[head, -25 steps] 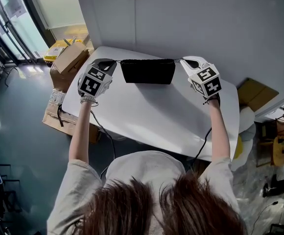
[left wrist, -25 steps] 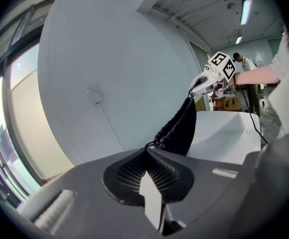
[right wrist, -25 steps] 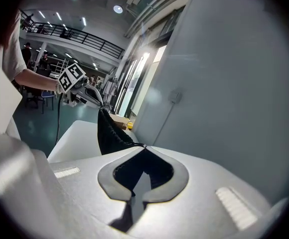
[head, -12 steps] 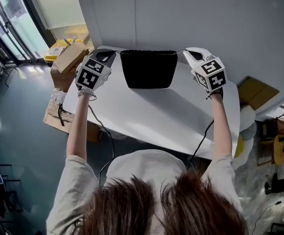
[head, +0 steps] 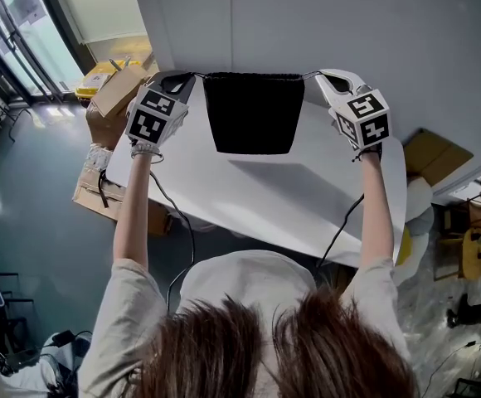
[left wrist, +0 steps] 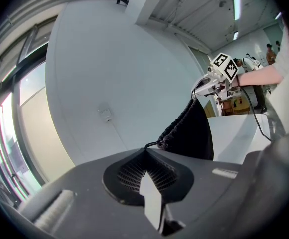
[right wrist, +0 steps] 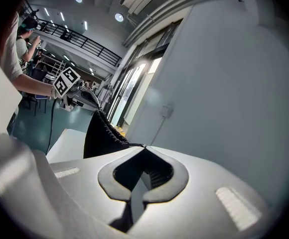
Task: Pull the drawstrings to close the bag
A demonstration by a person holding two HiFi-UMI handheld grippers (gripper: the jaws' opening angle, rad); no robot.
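Held both forearms up over the white table [head: 265, 197]. Pinched the left drawstring [head: 199, 75] in the closed left gripper [head: 189, 78] at ten o'clock, and the right drawstring [head: 309, 75] in the closed right gripper [head: 320, 75] at two o'clock. Hung the black drawstring bag [head: 253, 114] between them at twelve o'clock, seemingly clear of the tabletop, with its mouth taut and partly gathered. Judged the step as mid-pull, closure unfinished. Called next for drawing the grippers wider, toward nine and three, without slackening either pinch, until the mouth bunched shut. Faced, beyond, a plain grey wall [head: 348, 23].
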